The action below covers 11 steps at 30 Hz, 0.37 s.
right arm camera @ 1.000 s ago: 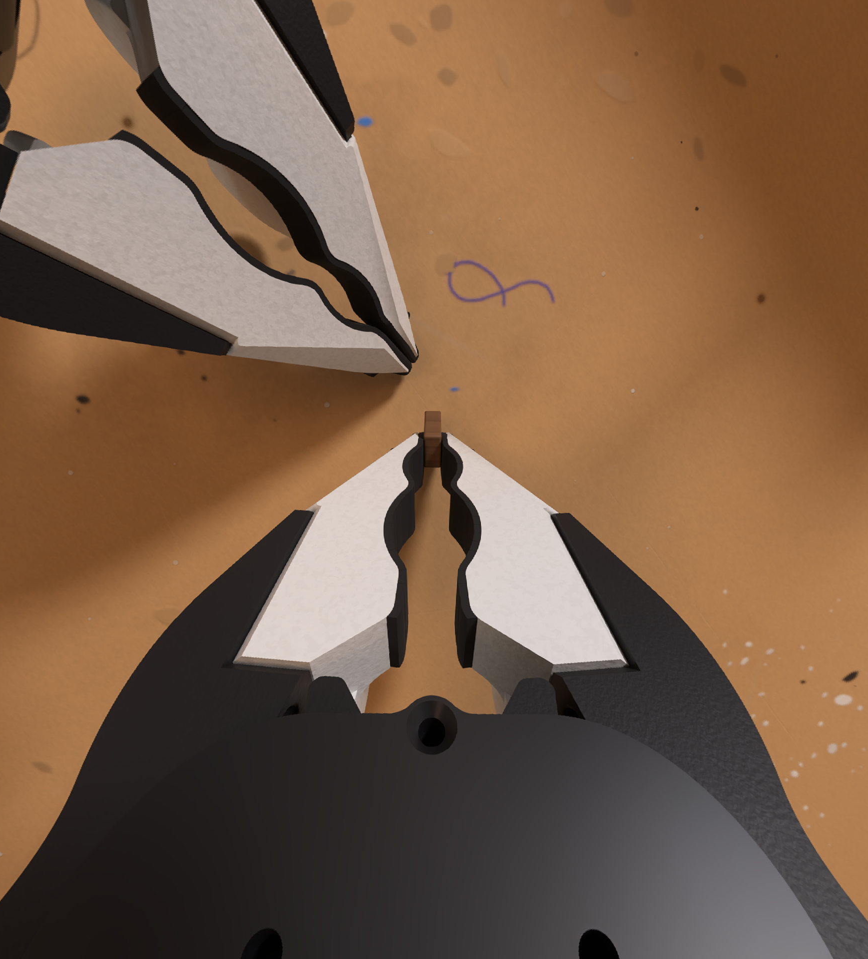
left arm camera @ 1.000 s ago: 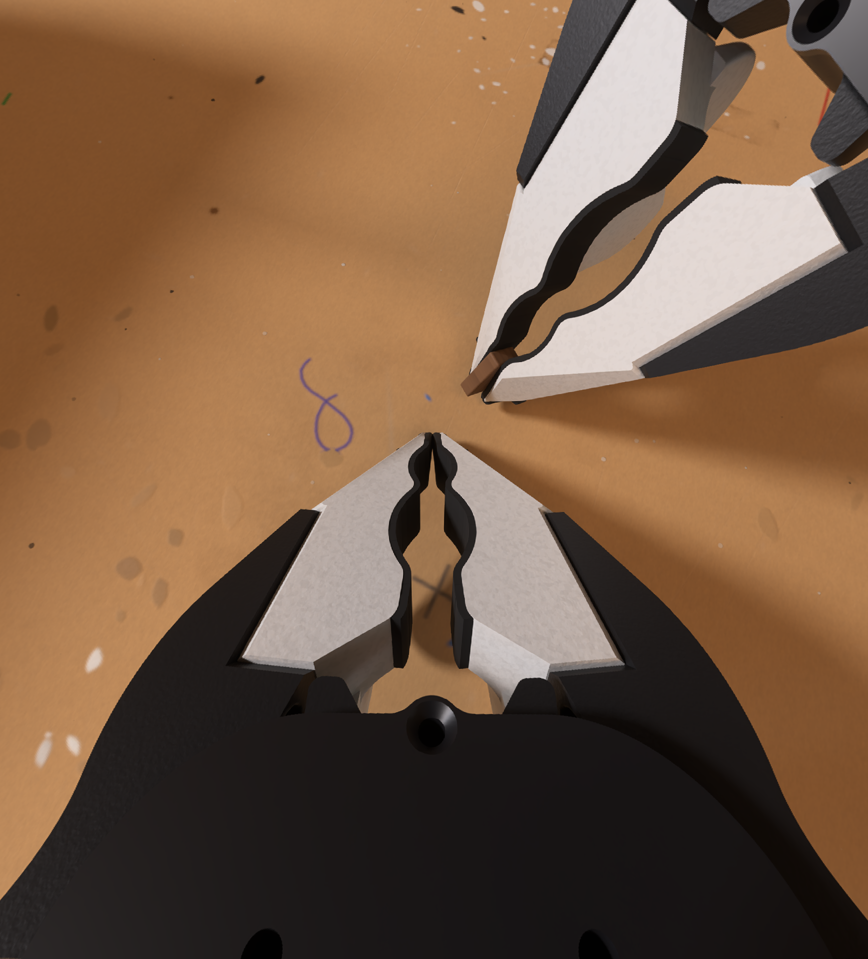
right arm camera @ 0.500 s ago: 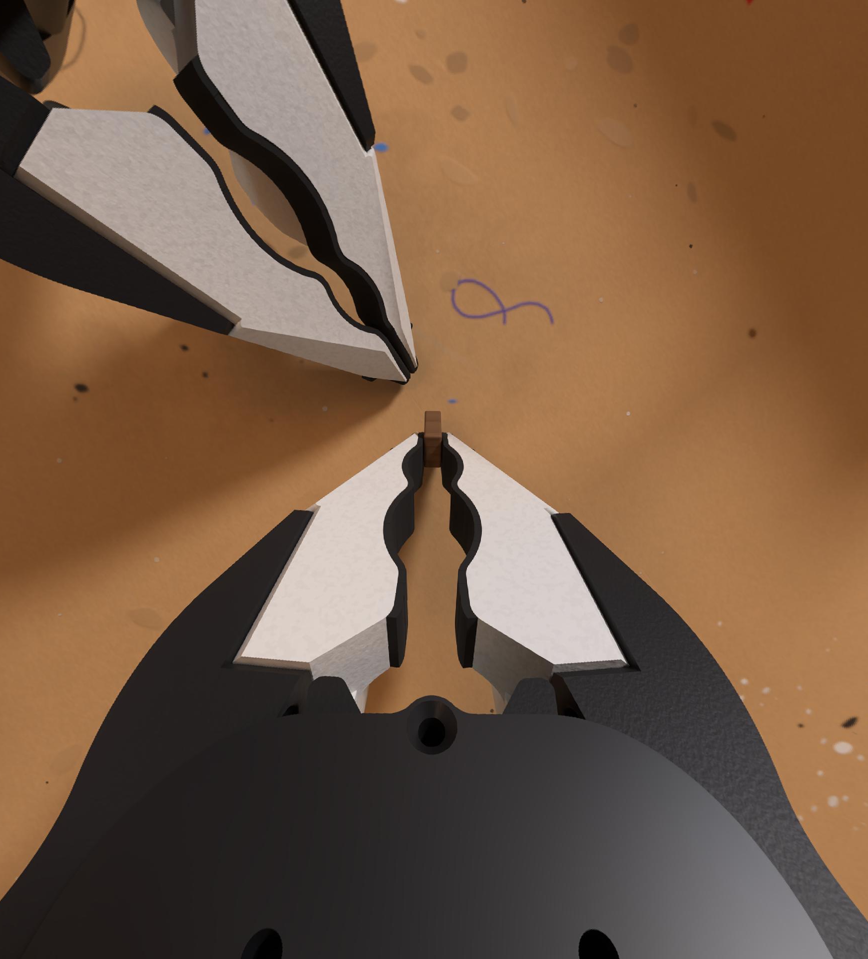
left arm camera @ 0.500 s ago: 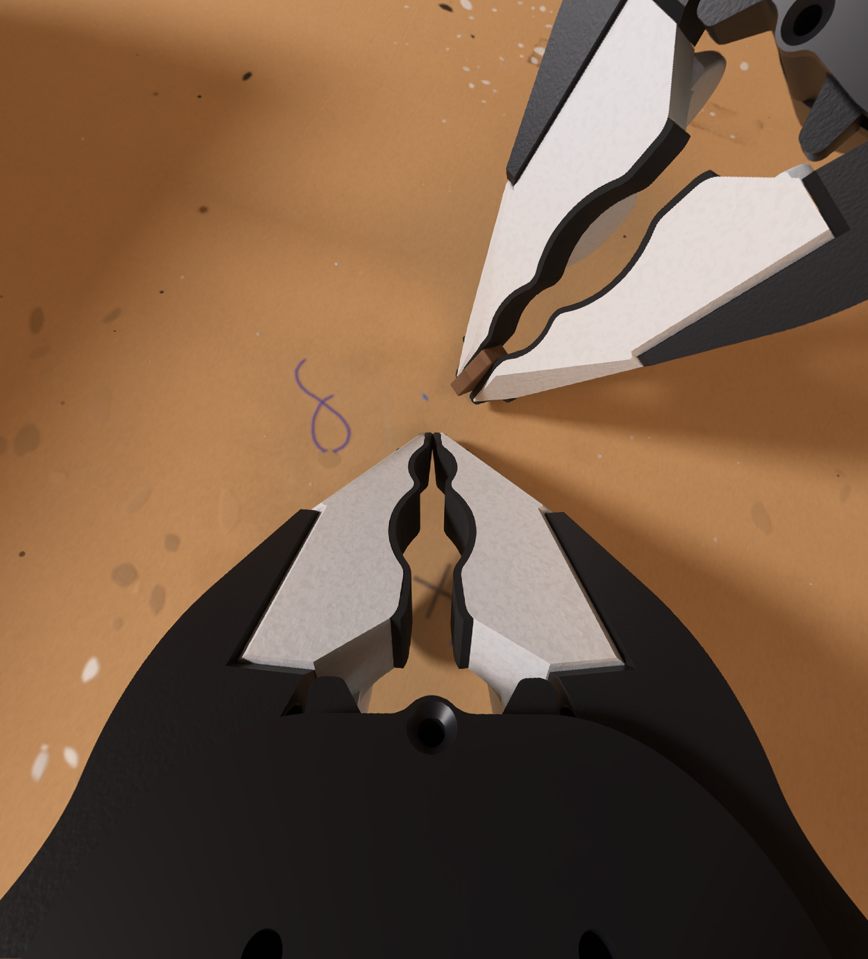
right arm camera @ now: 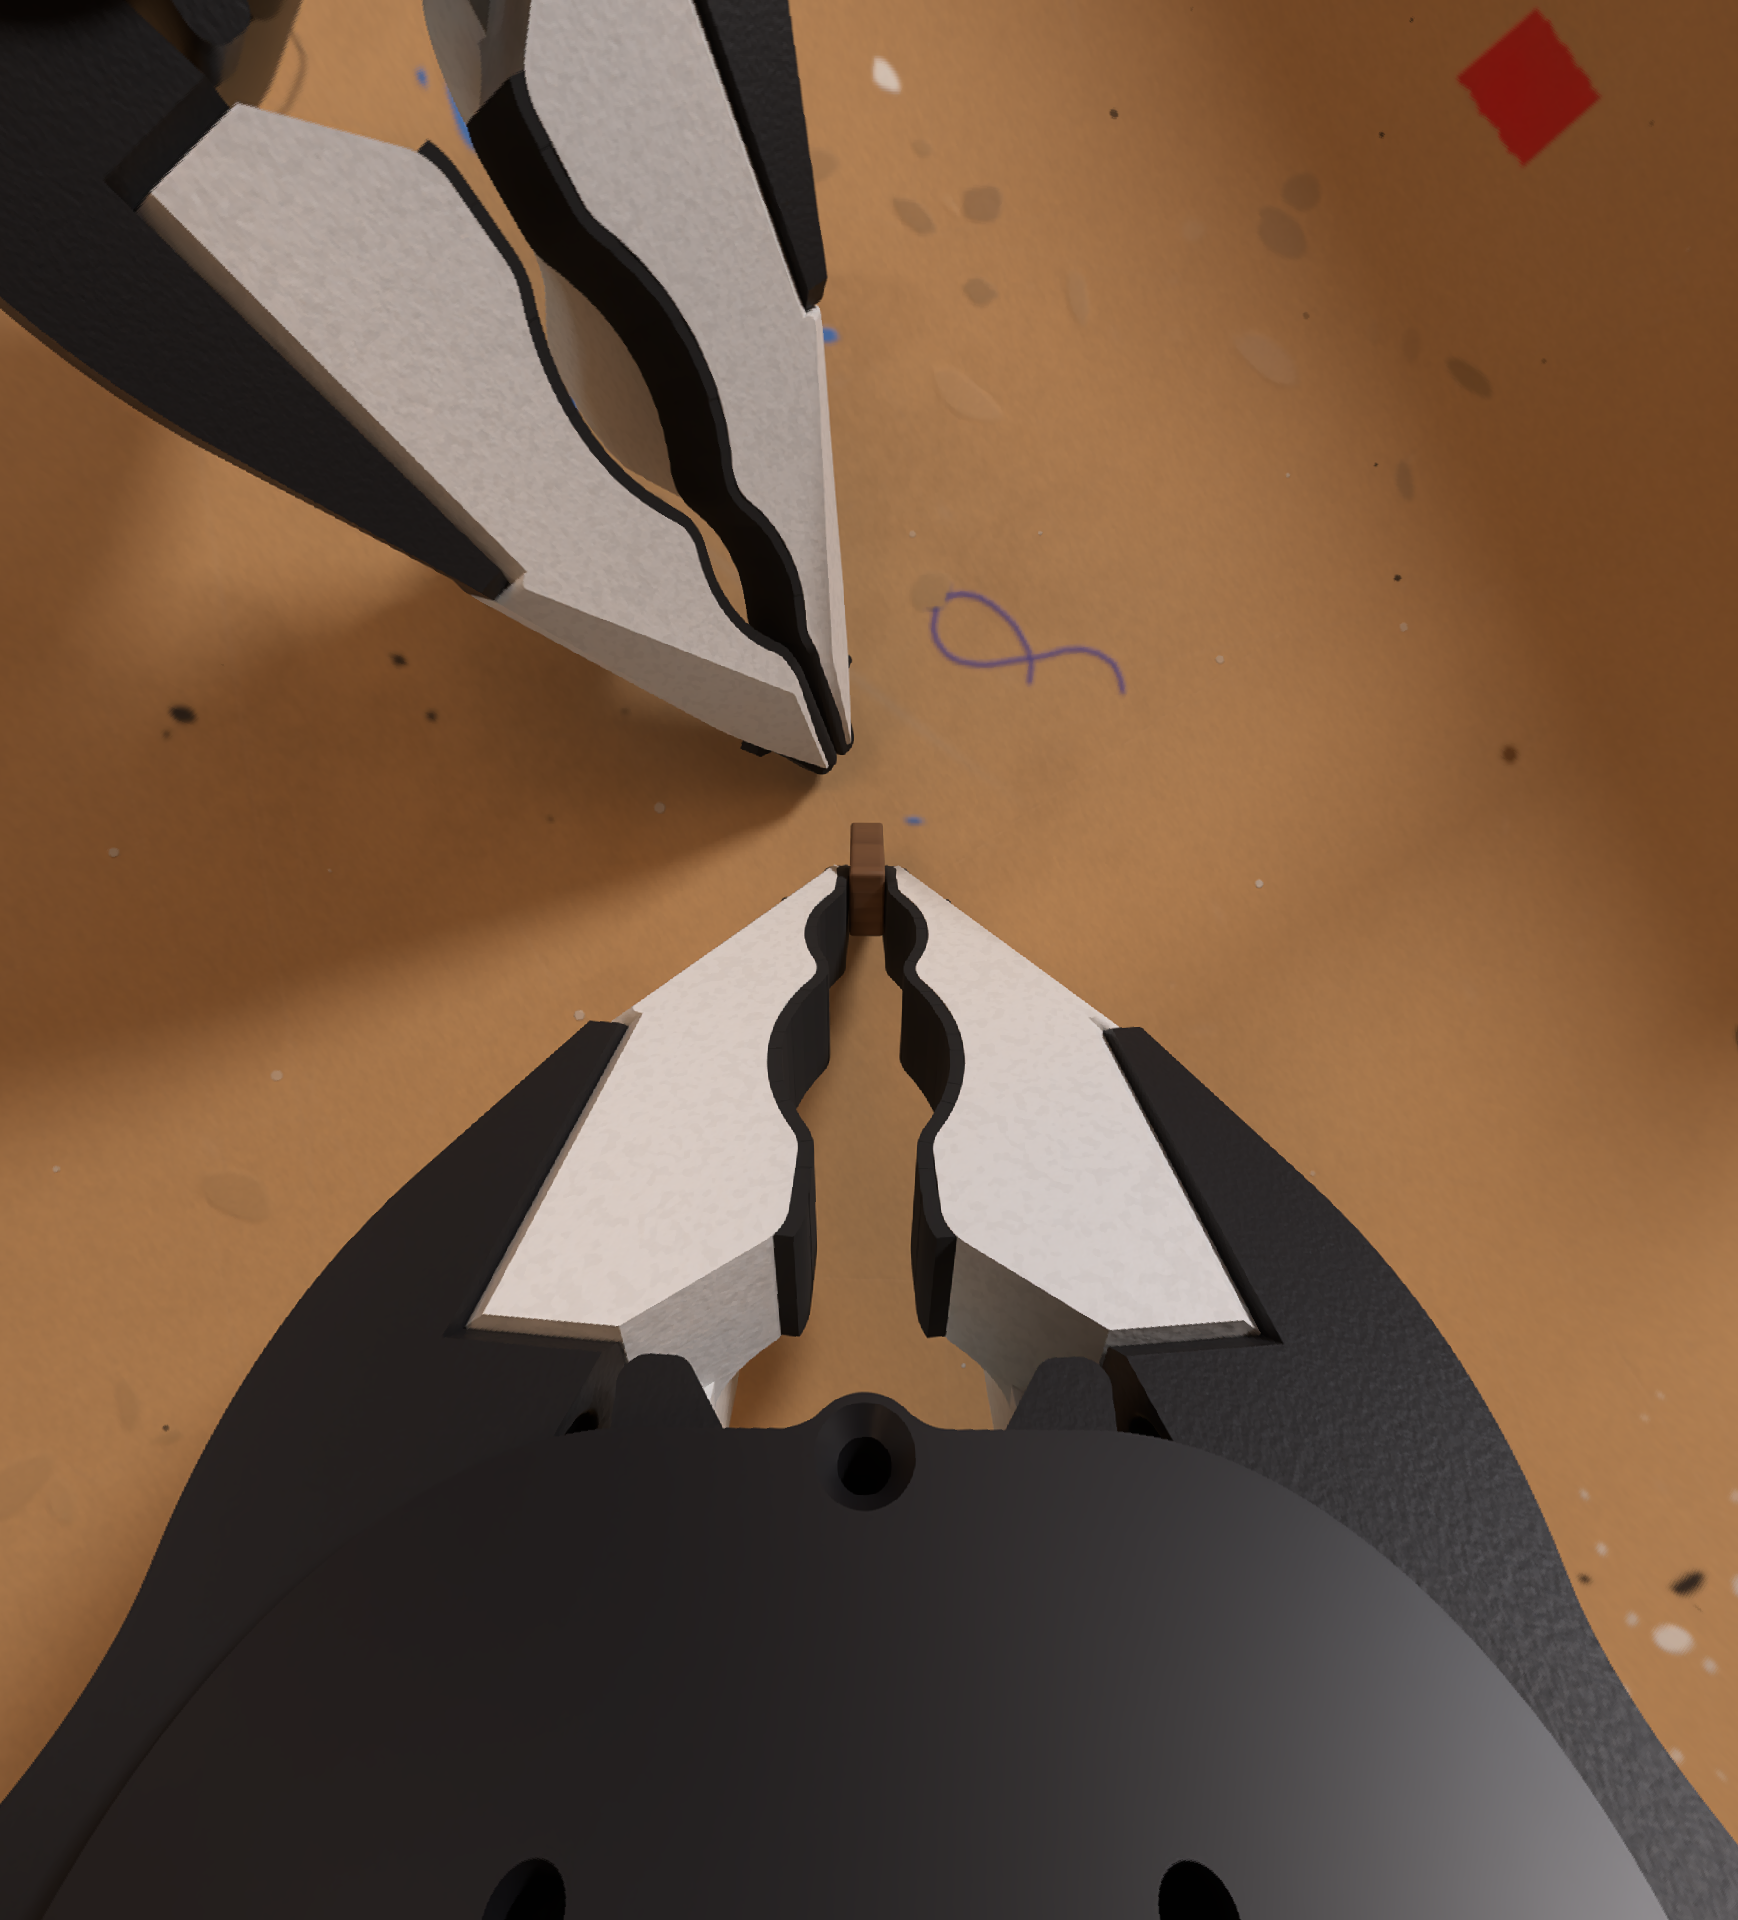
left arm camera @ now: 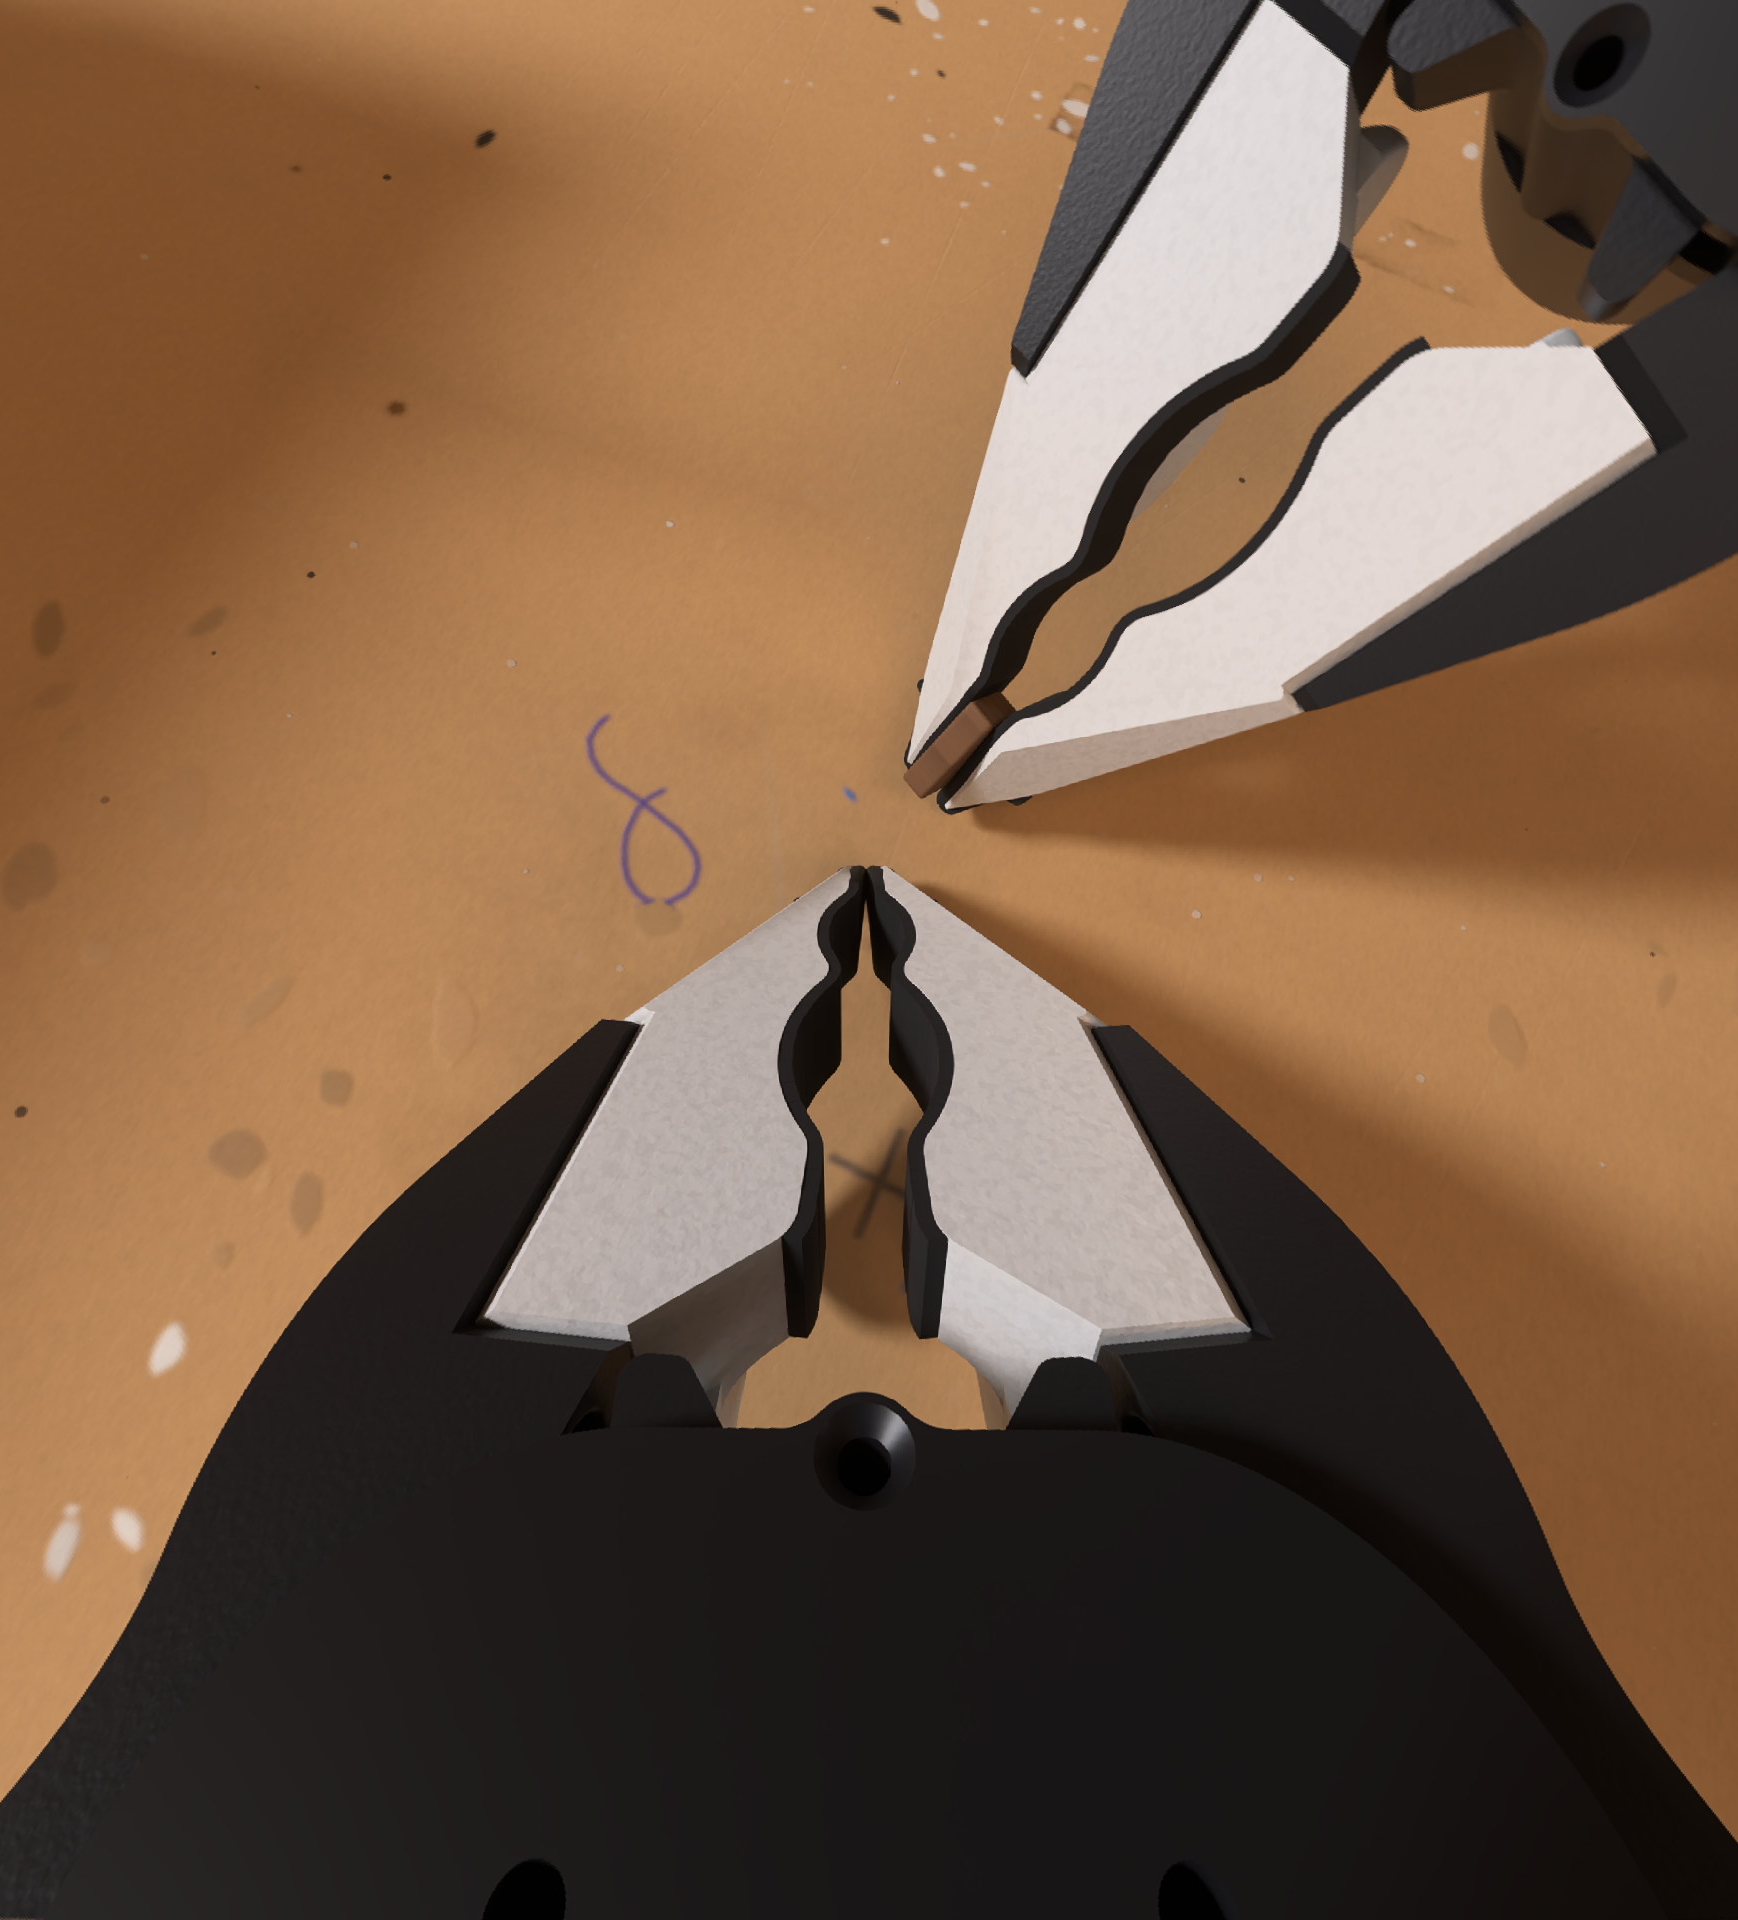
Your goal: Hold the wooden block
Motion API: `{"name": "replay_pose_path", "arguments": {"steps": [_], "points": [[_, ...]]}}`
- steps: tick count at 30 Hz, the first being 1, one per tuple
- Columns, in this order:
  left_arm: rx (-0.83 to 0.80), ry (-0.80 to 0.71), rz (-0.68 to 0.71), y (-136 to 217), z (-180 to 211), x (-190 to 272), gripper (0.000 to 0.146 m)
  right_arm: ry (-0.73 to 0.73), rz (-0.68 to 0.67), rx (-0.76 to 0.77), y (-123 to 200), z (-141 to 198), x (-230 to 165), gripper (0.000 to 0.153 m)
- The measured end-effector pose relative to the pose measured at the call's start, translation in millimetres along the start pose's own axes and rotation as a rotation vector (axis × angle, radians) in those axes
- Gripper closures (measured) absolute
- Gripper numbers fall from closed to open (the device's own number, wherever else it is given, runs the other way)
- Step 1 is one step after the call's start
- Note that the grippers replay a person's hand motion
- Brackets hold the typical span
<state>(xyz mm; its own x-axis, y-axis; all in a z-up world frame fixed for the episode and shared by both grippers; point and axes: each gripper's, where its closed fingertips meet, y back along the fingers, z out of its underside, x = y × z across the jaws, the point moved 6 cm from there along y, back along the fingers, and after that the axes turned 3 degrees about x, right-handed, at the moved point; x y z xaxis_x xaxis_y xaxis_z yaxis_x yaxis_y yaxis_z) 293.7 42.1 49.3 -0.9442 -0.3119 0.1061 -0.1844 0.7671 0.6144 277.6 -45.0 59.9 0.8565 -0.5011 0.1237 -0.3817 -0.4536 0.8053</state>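
Between the tips of our right gripper (right arm camera: 866, 883) we see the wooden block (right arm camera: 866, 878), one small brown piece pinched at the very front of the jaws, with its far end poking out just past them. Our left gripper (left arm camera: 864, 871) has its jaws drawn together tip to tip with nothing between them, and the narrow gap farther back along the fingers shows only the tabletop (left arm camera: 325, 436). The two grippers point toward each other, tips near but not touching. From the left wrist view the block appears side-on at the right gripper's tips, ahead and to the right of our left jaws, and a dark cross mark (left arm camera: 875, 1179) shows through the left gripper's gap; the right wrist view does not show that mark. The right wrist view alone shows one red diamond patch (right arm camera: 1527, 85) far ahead and to the right of the right jaws. Both views share one purple looped scribble (right arm camera: 1026, 644), lying just beyond the tips. We count two grippers, one block, one scribble, one red patch, plus scattered dark and pale specks across the brown surface.
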Motion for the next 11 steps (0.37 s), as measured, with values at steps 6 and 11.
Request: {"name": "replay_pose_path", "arguments": {"steps": [6,11], "points": [[0.001,-0.016,-0.022,-0.1,0.0,0.9,0.146,-0.058,-0.025,0.023,-0.7,0.9,1.5,0.148],[0.003,-0.026,-0.056,-0.4,-0.1,2.3,0.146,-0.263,-0.017,0.057,-1.5,3.0,0.6,0.148]]}}
